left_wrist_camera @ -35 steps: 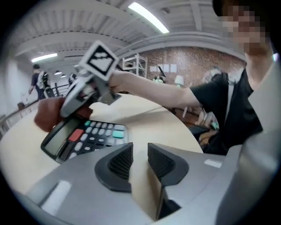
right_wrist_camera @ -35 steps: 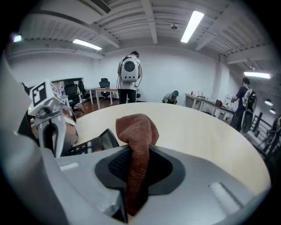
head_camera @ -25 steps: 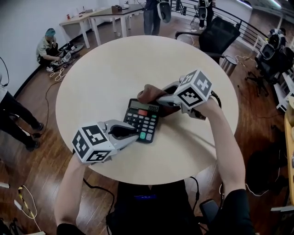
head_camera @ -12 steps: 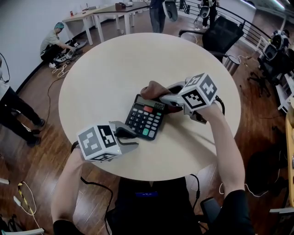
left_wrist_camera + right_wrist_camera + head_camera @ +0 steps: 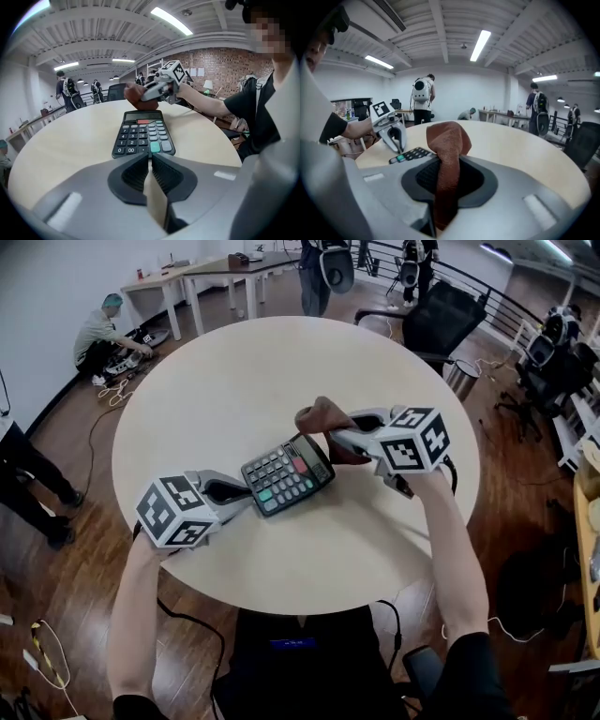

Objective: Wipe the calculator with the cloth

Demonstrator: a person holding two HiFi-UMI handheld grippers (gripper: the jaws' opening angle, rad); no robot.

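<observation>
A black calculator (image 5: pixel 287 474) lies slantwise on the round pale table (image 5: pixel 234 381), with its display end towards the right. My left gripper (image 5: pixel 246 493) is at its lower left end. In the left gripper view the calculator (image 5: pixel 143 133) lies straight ahead of that gripper's (image 5: pixel 150 157) tips. The jaws are closing, nearly together, with nothing between them. My right gripper (image 5: pixel 330 435) is shut on a brown cloth (image 5: pixel 323 418) and holds it just beyond the display end. In the right gripper view the cloth (image 5: pixel 447 140) sticks up from between the pads.
A black office chair (image 5: pixel 441 310) and a metal bin (image 5: pixel 461 376) stand past the table's far right edge. A person sits on the floor (image 5: pixel 103 329) at the back left, near desks (image 5: pixel 216 273). Another person stands (image 5: pixel 319 268) behind the table.
The calculator has turned clockwise, so it lies more crosswise. My left gripper moved up to its lower left end and its jaws narrowed. The right gripper and cloth shifted slightly right.
</observation>
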